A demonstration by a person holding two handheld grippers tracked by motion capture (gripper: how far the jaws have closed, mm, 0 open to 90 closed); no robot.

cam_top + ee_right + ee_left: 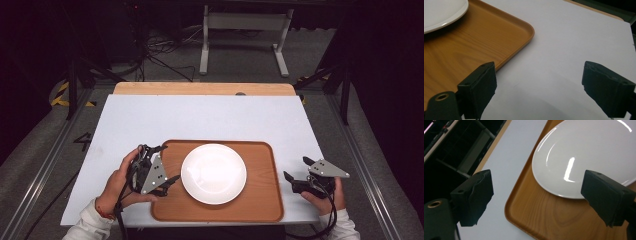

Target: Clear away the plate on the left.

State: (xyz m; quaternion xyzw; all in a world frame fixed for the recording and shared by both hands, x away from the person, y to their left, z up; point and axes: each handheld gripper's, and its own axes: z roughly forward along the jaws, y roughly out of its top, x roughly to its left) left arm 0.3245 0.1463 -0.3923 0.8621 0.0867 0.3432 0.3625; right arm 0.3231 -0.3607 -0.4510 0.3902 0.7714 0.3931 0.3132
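High view: a white plate (213, 173) sits on a wooden tray (260, 200) on the desk (200, 117). The left hand-held gripper (165, 165) and right hand-held gripper (297, 168) flank the tray, jaws spread, empty.

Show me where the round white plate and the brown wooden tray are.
round white plate (213, 173), high view, centre of the dish.
brown wooden tray (260, 170), high view, bare floor right of the plate.
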